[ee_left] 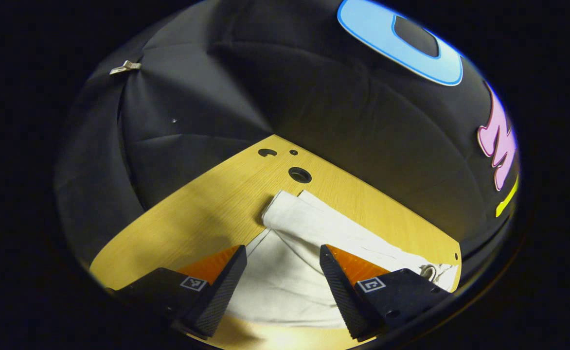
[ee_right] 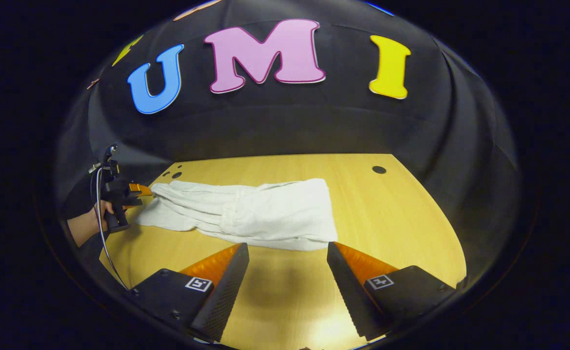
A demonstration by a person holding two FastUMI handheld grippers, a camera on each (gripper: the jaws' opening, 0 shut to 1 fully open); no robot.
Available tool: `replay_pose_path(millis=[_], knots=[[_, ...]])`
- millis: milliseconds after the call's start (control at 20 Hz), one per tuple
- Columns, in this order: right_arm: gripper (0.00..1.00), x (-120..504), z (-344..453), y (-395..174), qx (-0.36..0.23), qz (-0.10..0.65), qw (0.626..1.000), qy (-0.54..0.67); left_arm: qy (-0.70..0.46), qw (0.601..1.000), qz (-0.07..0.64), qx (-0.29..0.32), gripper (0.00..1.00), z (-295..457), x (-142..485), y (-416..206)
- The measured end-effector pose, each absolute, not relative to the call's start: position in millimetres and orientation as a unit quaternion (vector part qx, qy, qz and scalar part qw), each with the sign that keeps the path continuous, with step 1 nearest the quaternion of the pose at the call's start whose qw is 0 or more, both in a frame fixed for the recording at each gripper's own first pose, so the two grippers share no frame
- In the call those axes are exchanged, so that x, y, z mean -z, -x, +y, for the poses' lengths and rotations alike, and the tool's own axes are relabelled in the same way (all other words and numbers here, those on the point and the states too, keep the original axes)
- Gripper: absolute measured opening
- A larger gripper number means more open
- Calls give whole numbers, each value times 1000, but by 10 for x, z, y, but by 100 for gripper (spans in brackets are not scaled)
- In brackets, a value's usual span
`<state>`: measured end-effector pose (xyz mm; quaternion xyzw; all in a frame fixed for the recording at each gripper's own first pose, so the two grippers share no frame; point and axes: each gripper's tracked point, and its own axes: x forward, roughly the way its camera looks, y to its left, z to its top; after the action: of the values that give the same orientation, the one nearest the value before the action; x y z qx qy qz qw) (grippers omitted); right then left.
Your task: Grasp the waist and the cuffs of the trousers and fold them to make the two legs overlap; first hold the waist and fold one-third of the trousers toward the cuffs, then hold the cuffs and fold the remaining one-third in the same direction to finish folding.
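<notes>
A pair of white cotton trousers point(ee_right: 246, 214) lies stretched out across the pale wood-grain tabletop point(ee_right: 401, 218), running lengthwise from the left side toward the middle. From where I stand it reads as one long band rather than two spread legs, so I judge the first step done: the legs already overlap.

The thirds are what I judge to be left. Nothing looks doubled back along the length yet, though which end is the waist and which the cuffs I cannot tell for sure; in the left gripper view a loop of cord shows at the far end of the cloth, which hints at a waistband there.

The left gripper point(ee_left: 283, 265) hangs over one end of the trousers point(ee_left: 285, 272), its fingers spread wide with cloth lying between them but not pinched. In the right gripper view that same tool point(ee_right: 136, 190) sits at the left end of the garment, held in a person's hand point(ee_right: 88, 221), its tips at or just touching the fabric edge.

The right gripper point(ee_right: 288, 262) is also spread, empty, hovering over bare table just short of the near edge of the trousers.

Both folds toward the cuffs are yet to be made, as far as I can judge.
</notes>
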<state>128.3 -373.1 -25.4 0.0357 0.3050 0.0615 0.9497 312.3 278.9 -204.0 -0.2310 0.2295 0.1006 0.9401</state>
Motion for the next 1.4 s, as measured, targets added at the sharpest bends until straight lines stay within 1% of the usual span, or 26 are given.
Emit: replay_pose_path(millis=[250,300,350,450,550,600,650,750,800,900,950,1000,1050,1100,1150,1250,1400], knots=[[99,545,-3892,-585,-32,373,925,-71,208,941,243,-108,96,2751,2192,-3474],[99,596,-3891,-484,-30,383,921,-70,198,944,240,-109,92,2748,2206,-3516],[99,645,-3910,-422,-27,391,918,-66,186,945,245,-107,98,2740,2230,-3541],[99,704,-3900,-349,-30,401,914,-58,139,951,257,-100,97,2698,2262,-3589],[99,715,-3861,-330,-34,403,913,-58,59,951,289,-95,92,2676,2350,-3585],[99,717,-3836,-341,-36,401,913,-63,33,952,293,-85,90,2626,2352,-3625],[99,709,-3823,-337,-36,400,913,-66,33,953,293,-67,87,2524,2354,-3664],[99,703,-3794,-331,-38,399,914,-65,35,954,291,-63,64,2490,2329,-3667],[99,697,-3785,-332,-38,397,915,-63,41,954,290,-60,61,2475,2312,-3663],[99,681,-3781,-299,-35,394,916,-60,48,955,289,-51,46,2410,2337,-3674],[99,672,-3793,-273,-32,394,917,-60,48,955,288,-46,35,2376,2332,-3676],[99,663,-3808,-250,-30,393,917,-60,46,956,285,-41,29,2345,2320,-3683],[99,656,-3817,-224,-26,393,917,-61,44,957,285,-44,12,2350,2321,-3684],[99,652,-3828,-190,-23,392,918,-61,44,958,281,-48,11,2342,2306,-3677],[99,637,-3840,-171,-19,391,918,-61,51,957,281,-50,7,2327,2310,-3671],[99,581,-3870,-139,-14,386,920,-61,98,956,271,-48,6,2242,2236,-3661],[99,491,-3939,-123,-5,379,924,-56,139,959,243,-51,6,2254,2011,-3605]])
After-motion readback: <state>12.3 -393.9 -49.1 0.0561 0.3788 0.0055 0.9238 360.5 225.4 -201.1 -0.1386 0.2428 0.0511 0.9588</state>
